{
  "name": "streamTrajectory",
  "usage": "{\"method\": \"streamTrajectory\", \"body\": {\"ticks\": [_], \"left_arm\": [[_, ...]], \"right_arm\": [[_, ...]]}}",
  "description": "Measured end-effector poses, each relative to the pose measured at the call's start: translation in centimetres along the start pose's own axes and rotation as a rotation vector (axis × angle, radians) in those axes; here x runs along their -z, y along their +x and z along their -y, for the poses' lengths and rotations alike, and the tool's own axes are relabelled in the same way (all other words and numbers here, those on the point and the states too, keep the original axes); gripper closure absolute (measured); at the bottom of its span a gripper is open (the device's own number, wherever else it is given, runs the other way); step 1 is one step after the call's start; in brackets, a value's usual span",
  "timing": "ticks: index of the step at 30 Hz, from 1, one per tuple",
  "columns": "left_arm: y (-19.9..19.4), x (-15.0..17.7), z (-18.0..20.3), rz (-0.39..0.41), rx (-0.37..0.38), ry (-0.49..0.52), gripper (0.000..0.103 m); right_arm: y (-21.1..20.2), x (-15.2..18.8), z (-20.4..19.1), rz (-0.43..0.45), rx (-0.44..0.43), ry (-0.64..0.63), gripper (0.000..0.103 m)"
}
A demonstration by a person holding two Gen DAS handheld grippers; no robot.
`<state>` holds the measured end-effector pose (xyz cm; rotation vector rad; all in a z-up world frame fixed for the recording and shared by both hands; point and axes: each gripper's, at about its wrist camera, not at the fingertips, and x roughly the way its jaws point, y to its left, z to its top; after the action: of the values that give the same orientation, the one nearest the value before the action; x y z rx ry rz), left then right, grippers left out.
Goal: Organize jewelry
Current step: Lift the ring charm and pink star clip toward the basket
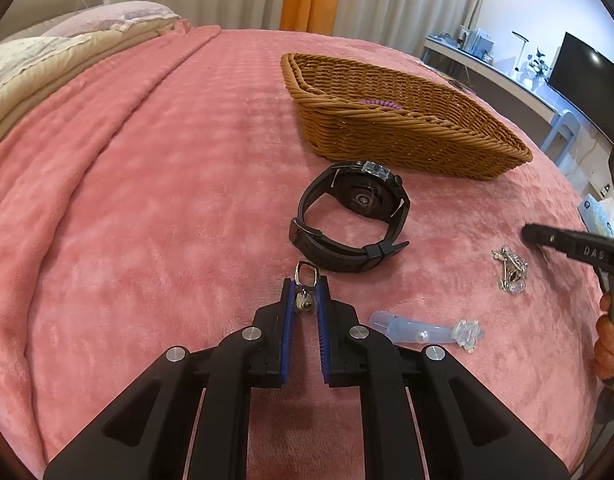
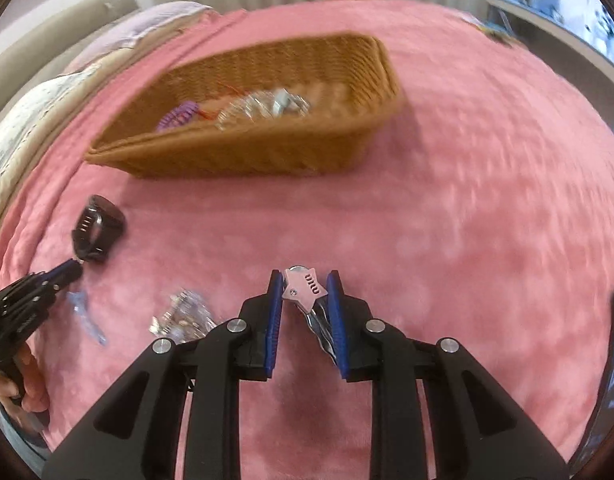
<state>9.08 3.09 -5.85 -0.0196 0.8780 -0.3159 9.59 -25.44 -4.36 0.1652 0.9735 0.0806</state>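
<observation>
While the pink blanket (image 1: 147, 200) covers the bed, the left gripper (image 1: 305, 292) sits low over it with its blue fingers (image 1: 286, 320) pinched narrow on a small silver clasp (image 1: 305, 280). Just past it lies a black watch (image 1: 351, 216), flat on the blanket. Behind the watch stands a brown woven basket (image 1: 387, 136) with something purple inside. To the right of the left gripper lies a clear blue hair clip (image 1: 423, 330), and farther right a little pile of shiny silver jewelry (image 1: 509, 270). In the right wrist view, which is blurry, the basket (image 2: 267, 160) holds a purple piece (image 2: 179, 116) and some clear, shiny pieces (image 2: 263, 106). The right gripper (image 2: 305, 292) has its fingers (image 2: 335, 312) closed on a pink star clip (image 2: 305, 286), held above the blanket, well in front of the basket.
</observation>
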Motion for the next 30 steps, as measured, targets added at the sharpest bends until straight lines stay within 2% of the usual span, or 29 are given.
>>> {"method": "streamTrajectory", "body": {"ticks": [2,3,4,5,8,13,16,18,19,24,29,30], "left_arm": [[0.0,0.0,0.0,0.0,0.001,0.0,0.094],[0.0,0.0,0.0,0.0,0.003,0.0,0.094],[0.0,0.0,0.0,0.001,0.006,0.0,0.094],[0.0,0.0,0.0,0.002,0.01,0.002,0.094],[0.0,0.0,0.0,0.003,0.013,0.003,0.094],[0.1,0.0,-0.1,0.002,0.017,0.001,0.094],[0.0,0.0,-0.1,0.002,0.017,0.001,0.094],[0.0,0.0,-0.1,0.003,0.017,0.002,0.094],[0.0,0.0,-0.1,0.003,0.016,0.002,0.094],[0.0,0.0,-0.1,0.003,0.017,0.002,0.094],[0.0,0.1,-0.1,0.004,0.017,0.003,0.094],[0.0,0.1,0.0,0.004,0.017,0.003,0.094]], "right_arm": [[-0.3,0.4,0.7,-0.003,-0.055,0.029,0.077],[-0.8,0.6,1.3,0.001,-0.098,0.046,0.067],[-1.2,0.9,1.6,0.011,-0.113,0.054,0.051],[-1.8,1.1,2.2,0.035,-0.114,0.058,0.046],[-3.0,1.7,2.8,0.056,-0.112,0.025,0.043],[-2.0,2.4,1.2,0.03,-0.077,-0.074,0.045],[-1.2,2.9,0.0,-0.001,-0.074,-0.132,0.059],[-1.7,3.5,-0.8,-0.002,-0.102,-0.168,0.069],[-1.9,3.6,-1.0,0.001,-0.106,-0.169,0.069],[-1.3,3.5,-0.7,0.006,-0.032,-0.149,0.069],[-0.4,2.8,-2.0,0.024,0.039,-0.18,0.078],[-0.3,2.8,-2.2,0.026,0.043,-0.188,0.083]]}}
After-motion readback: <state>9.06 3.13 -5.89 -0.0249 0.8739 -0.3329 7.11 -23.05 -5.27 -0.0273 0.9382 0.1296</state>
